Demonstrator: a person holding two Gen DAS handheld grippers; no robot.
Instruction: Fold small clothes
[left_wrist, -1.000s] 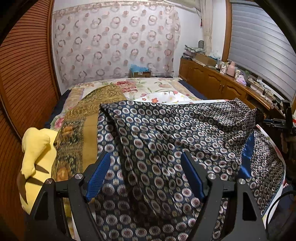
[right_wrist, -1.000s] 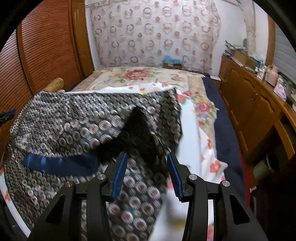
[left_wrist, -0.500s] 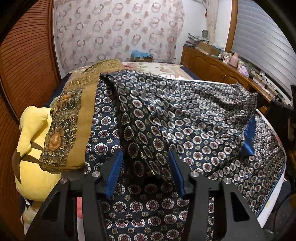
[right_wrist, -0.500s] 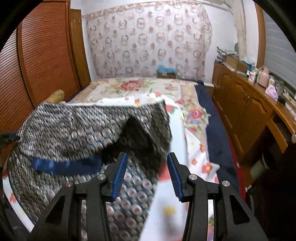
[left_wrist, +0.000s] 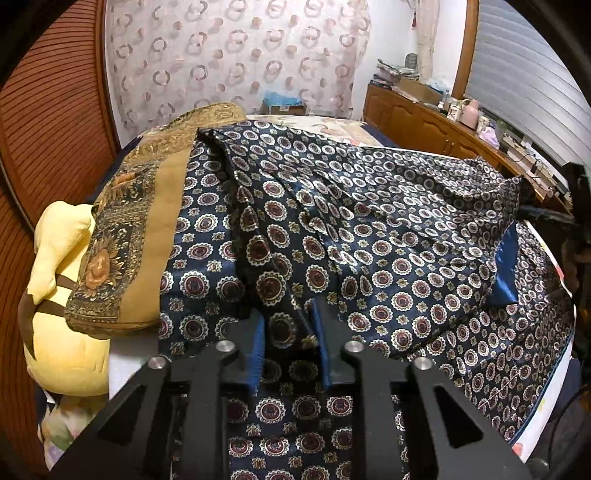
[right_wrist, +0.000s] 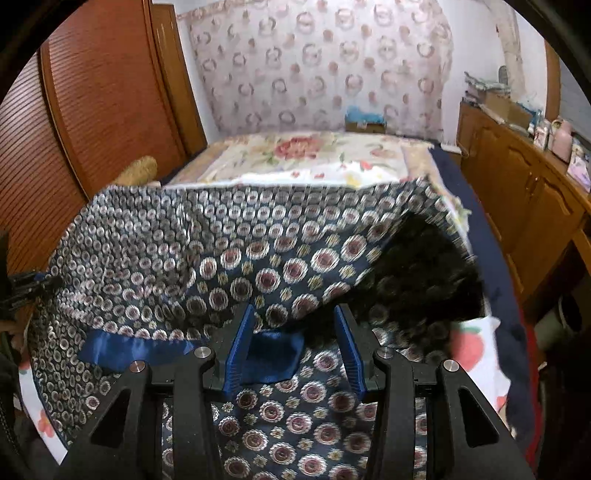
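Covering floral bed (right_wrist: 314, 155): navy patterned garment (left_wrist: 369, 229), wooden cabinets (right_wrist: 517, 177) alongside.

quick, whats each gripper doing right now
left gripper: shut on the patterned garment.
right gripper: open, fingers astride the garment's edge, not clamping it.

That navy medallion cloth (left_wrist: 369, 236) is looking silky and glossy, the gripper (left_wrist: 288, 343) is showing matt black plastic, and the ribbed wooden doors (right_wrist: 103, 103) are gleaming at 10 o'clock.
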